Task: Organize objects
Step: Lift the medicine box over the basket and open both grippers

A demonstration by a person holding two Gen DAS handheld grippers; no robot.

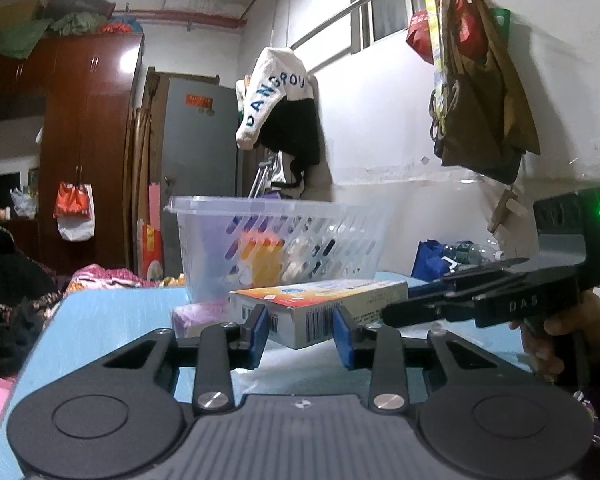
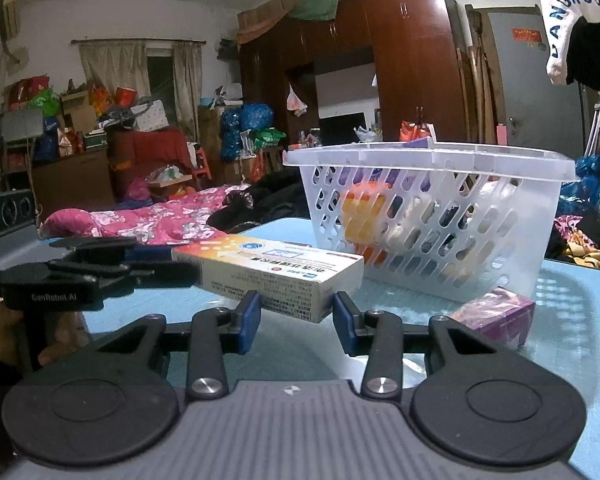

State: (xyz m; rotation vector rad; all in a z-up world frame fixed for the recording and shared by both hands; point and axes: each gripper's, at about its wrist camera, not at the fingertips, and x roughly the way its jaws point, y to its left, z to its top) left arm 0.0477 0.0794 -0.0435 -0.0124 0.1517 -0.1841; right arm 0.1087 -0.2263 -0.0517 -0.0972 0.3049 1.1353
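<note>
- One long white-and-orange cardboard box (image 2: 268, 270) is sitting in front of one white perforated plastic basket (image 2: 432, 220) that is holding orange and white items.
- One purple box (image 2: 496, 314) is lying beside the basket.
- Left gripper (image 1: 300, 328) and right gripper (image 2: 296, 316), partly closed, are each clamping an end of the long box.

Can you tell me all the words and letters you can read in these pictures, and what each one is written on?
"DANGROU": blue letters on the white hanging garment.
"DAS": on the right gripper.
"GenRobot.AI": on the left gripper.
Print and barcodes on the medicine box: too small and blurred to read.
Red sticker on the grey door: too blurred to read.
</note>
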